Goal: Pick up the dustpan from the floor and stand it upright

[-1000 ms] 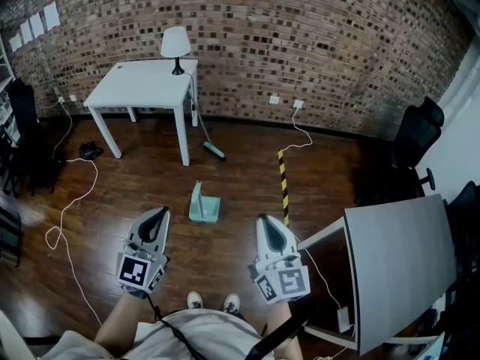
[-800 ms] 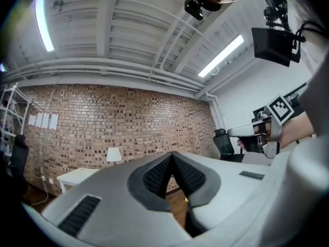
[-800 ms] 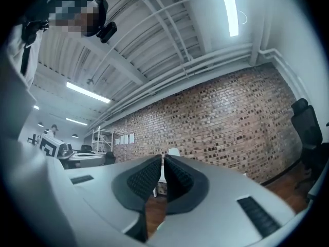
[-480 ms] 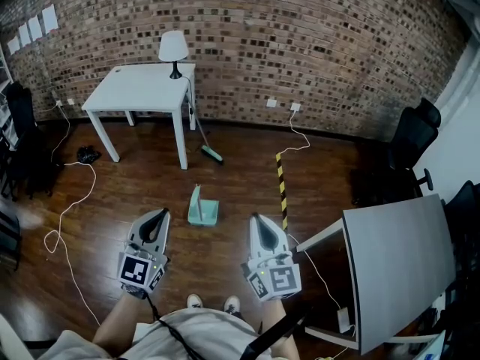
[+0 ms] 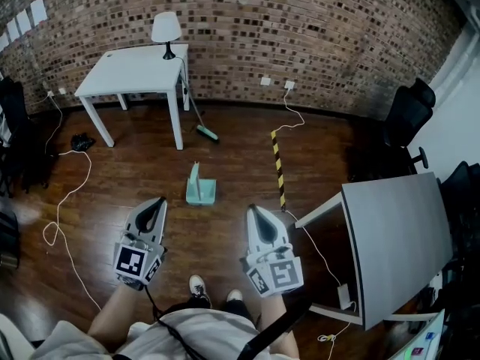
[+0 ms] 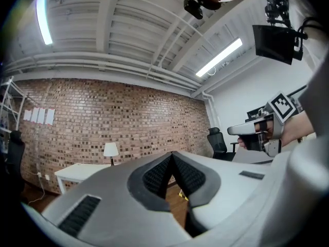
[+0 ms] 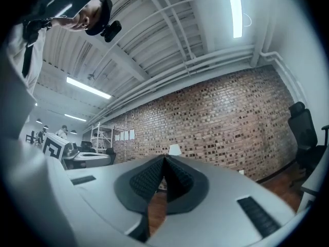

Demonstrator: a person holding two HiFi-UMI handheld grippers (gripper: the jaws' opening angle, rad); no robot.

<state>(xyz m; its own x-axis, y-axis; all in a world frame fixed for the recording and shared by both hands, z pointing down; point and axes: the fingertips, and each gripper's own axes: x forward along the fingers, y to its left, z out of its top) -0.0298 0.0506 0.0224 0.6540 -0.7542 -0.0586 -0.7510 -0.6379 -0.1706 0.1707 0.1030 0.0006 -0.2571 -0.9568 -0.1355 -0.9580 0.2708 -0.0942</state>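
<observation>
Head view: teal dustpan (image 5: 201, 190) down on the floor (image 5: 217, 242), just past the white table (image 5: 127, 77), away from left gripper (image 5: 159, 202) and right gripper (image 5: 253, 211).
Left gripper view: jaws squeezed together, nothing between.
Right gripper view: jaws together too, nothing held.

Low in the head view, the left gripper (image 5: 157, 203) and right gripper (image 5: 253, 211) point up-frame side by side, both closed and empty.
</observation>
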